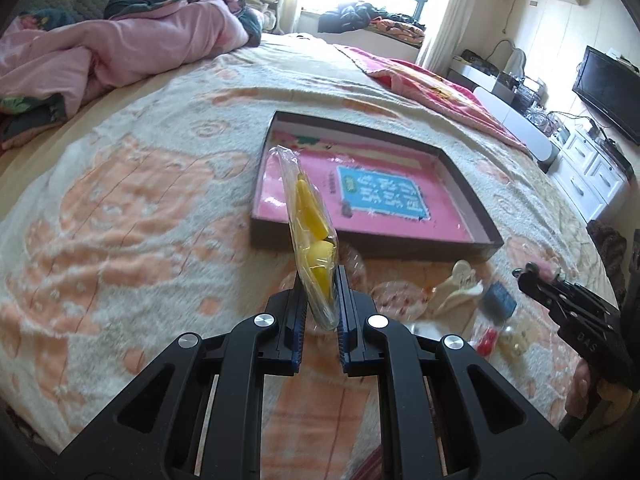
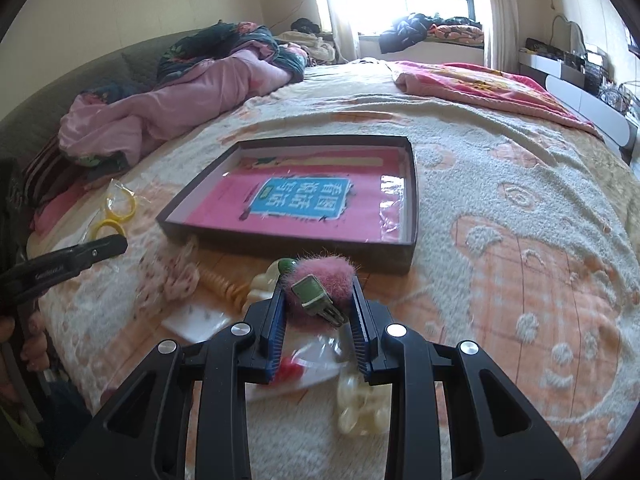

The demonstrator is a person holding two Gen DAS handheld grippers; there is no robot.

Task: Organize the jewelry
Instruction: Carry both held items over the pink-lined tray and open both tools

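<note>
In the left wrist view, a clear bag holding yellow rings is clamped upright between the jaws of the left gripper. Beyond it a shallow dark-rimmed tray lies on the bed blanket, with open blanket around its left and far edges.

In the right wrist view, one pink fuzzy hair clip is clamped by the right gripper, just before the tray's near rim. Two yellow rings are seen at the left, and loose pieces lie beneath the jaws.
</note>
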